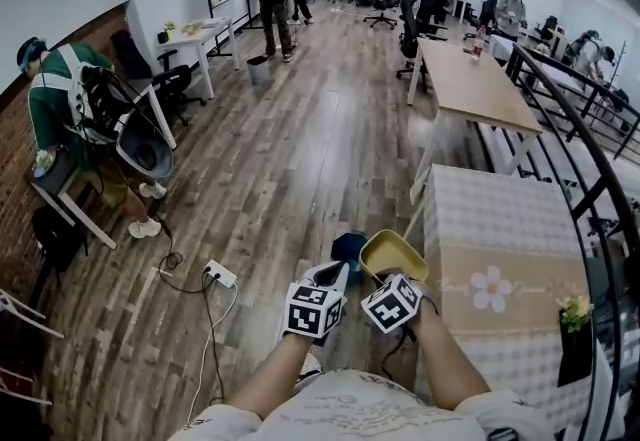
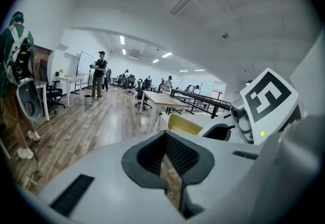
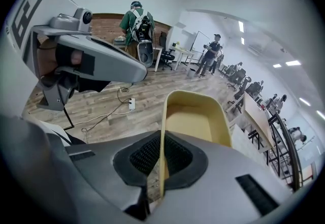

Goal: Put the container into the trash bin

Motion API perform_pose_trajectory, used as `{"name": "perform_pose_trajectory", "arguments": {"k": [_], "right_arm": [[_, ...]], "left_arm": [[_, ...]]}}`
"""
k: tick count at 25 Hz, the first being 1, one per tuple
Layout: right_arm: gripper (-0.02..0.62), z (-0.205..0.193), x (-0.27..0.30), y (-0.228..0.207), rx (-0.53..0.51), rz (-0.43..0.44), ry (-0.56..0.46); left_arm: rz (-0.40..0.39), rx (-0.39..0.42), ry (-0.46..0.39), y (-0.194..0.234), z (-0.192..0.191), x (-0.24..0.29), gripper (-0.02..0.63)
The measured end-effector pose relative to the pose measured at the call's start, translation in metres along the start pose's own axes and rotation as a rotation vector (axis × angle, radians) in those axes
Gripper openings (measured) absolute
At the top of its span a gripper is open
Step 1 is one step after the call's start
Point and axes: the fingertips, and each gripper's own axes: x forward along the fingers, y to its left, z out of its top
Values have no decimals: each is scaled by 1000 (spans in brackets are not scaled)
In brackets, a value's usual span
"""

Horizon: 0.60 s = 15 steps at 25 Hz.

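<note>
Yellow plastic container (image 1: 392,254) is pictured held above the wooden floor (image 1: 280,159), its rim pinched by the right gripper (image 3: 160,166). The left gripper (image 2: 170,169) is seen closed and empty. The drop is judged not yet made; a dark blue object (image 1: 347,246), possibly the bin, is seen just beside.

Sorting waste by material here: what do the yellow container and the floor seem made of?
The yellow container looks like thin moulded plastic, possibly pulp, with a matte finish: it is one smooth piece with a rounded rim. The floor looks like wood or wood-look planks with a semi-gloss finish: grain, plank seams and light glare all show.
</note>
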Motion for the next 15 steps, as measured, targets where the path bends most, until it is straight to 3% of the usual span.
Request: {"name": "perform_pose_trajectory", "arguments": {"k": [9, 15], "right_arm": [[11, 47, 33, -8, 51, -54, 39], [11, 69, 54, -4, 81, -65, 60]], "left_arm": [[-86, -5, -10, 56, 22, 19, 5], [-99, -38, -5, 97, 21, 26, 5]]}}
